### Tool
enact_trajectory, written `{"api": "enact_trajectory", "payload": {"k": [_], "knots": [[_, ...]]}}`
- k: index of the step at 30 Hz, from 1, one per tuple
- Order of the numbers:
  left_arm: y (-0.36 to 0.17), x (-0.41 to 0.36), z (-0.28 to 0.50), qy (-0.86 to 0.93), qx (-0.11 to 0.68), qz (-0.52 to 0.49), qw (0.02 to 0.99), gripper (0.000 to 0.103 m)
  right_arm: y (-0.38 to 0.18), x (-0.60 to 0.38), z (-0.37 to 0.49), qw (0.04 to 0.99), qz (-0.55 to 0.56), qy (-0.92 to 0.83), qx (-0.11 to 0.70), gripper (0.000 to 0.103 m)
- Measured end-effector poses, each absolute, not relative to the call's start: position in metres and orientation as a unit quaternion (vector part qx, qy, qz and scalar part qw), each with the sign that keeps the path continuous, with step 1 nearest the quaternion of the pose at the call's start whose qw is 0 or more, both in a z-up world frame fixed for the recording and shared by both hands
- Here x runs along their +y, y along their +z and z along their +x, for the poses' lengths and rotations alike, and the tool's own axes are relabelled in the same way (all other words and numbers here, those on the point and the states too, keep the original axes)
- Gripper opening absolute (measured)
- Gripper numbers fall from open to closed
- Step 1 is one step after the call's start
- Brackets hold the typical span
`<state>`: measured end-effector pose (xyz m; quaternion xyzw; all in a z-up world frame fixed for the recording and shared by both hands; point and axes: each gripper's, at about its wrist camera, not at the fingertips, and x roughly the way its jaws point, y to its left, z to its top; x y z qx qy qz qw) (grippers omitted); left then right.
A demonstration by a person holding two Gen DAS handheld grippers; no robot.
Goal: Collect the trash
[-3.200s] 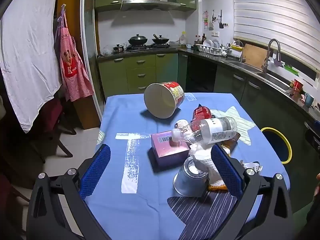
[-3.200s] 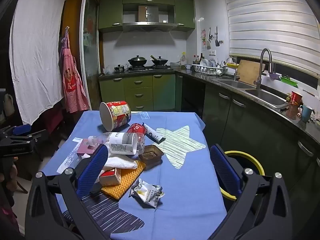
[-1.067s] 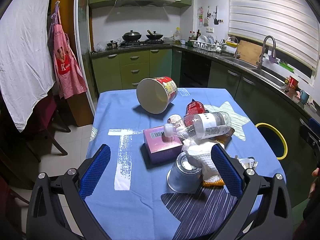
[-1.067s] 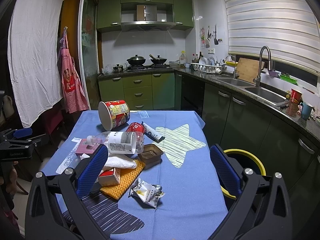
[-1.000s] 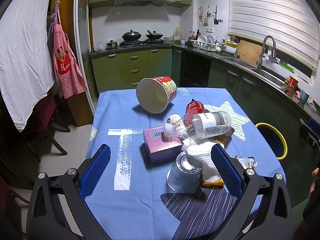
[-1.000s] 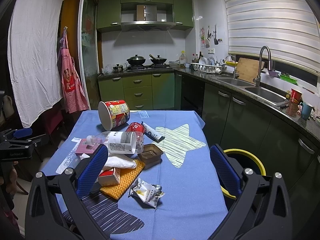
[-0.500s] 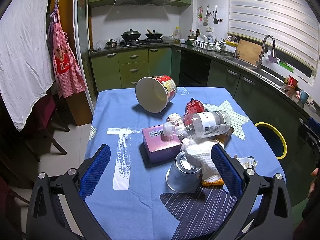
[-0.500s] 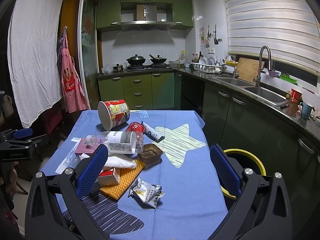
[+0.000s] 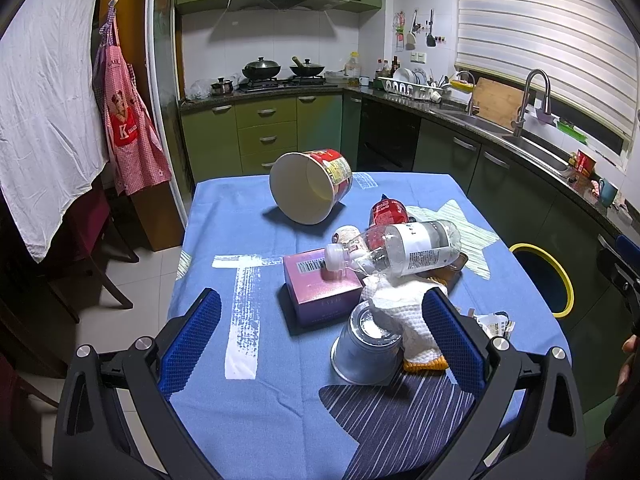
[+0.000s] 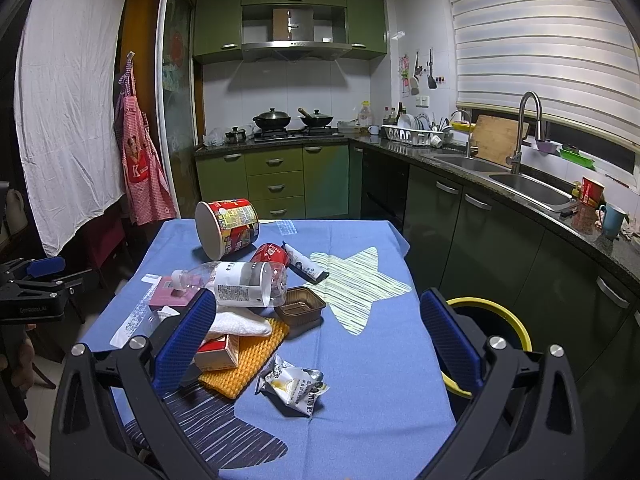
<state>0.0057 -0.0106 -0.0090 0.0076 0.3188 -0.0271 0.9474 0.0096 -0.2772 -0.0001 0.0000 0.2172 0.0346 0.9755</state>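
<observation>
Trash lies heaped on a blue tablecloth point(image 9: 224, 208). A tipped paper noodle bucket point(image 9: 308, 188) point(image 10: 228, 227) lies at the far side. A clear plastic bottle point(image 9: 396, 250) point(image 10: 240, 278) rests across a pink box point(image 9: 320, 288), a red can point(image 10: 270, 254) and a brown tray point(image 10: 299, 306). A metal cup point(image 9: 368, 346) stands upside down beside white tissue point(image 9: 400, 300). A crumpled snack wrapper point(image 10: 292, 386) lies near me. My left gripper point(image 9: 320, 336) and right gripper point(image 10: 316, 340) both hang open above the table's near edge, holding nothing. A yellow-rimmed bin point(image 10: 488, 316) point(image 9: 540, 280) stands on the floor at the right.
An orange mat point(image 10: 248, 356) and a small red-and-white carton point(image 10: 218, 350) lie under the pile. Dark green cabinets point(image 10: 480, 232) and a sink point(image 10: 528, 188) run along the right. A chair point(image 9: 88, 248) stands at the table's left. The other gripper point(image 10: 32, 292) shows at the left edge.
Over three seconds the left view has pulled back and risen slightly, so the pile sits a bit lower and smaller. The right view has barely shifted. Nothing on the table has moved.
</observation>
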Motion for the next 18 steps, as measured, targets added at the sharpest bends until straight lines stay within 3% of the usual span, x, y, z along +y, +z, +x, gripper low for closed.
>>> {"api": "enact_trajectory", "payload": {"k": [9,18], "knots": [[-0.014,-0.002,0.054,-0.013,0.323,0.018,0.946,0.099,0.010,-0.276,0.038,0.975,-0.007,0.042,0.219,0.097],[-0.047,0.057,0.188,0.079,0.347,0.014,0.935,0.099,0.048,-0.233,0.149,0.963,-0.049,0.110,0.239,0.095]]}}
